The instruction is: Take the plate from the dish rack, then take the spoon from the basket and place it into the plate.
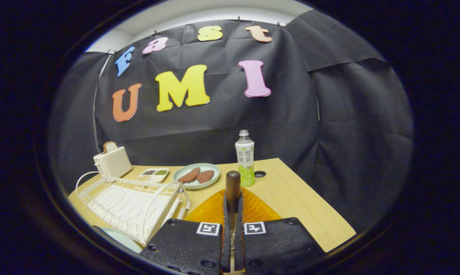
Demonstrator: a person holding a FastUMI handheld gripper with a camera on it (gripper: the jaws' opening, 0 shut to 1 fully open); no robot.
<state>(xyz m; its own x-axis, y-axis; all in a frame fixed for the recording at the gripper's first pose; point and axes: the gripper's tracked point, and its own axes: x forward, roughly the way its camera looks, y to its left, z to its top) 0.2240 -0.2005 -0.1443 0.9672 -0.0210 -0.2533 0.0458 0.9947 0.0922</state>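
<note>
A: The booth is walled in black cloth, and a pale wooden surface (291, 198) runs out from under the tongs (233, 229) to a far corner near the cloth. What sits where?

B: The tongs are pressed together on the spoon (233, 191), both fingers against its shaft. Its dark rounded handle end stands up just above the fingertips. Directly beneath and ahead of the fingers lies the amber plate (218, 210), ribbed and translucent, flat on the surface.

A: And the edges?

B: The right edge of the surface runs diagonally from the far corner down toward the fingers, with bare wood between it and the amber plate. That stretch is the widest open room. The far edge meets the cloth behind a bottle (245, 158) with a green label, which stands upright just beyond the spoon's handle. A small dark ring (259, 174) lies beside the bottle.

A: The left side?

B: Crowded. The white wire dish rack (130, 202) lies just beside the amber plate, its near corner close to the plate's rim. Beyond it stand a cream toaster (113, 161) with bread in it, a small divided tray (153, 174), and a pale green dish (196, 175) holding two brown patties. Part of another pale dish (121, 238) shows below the rack.
</note>
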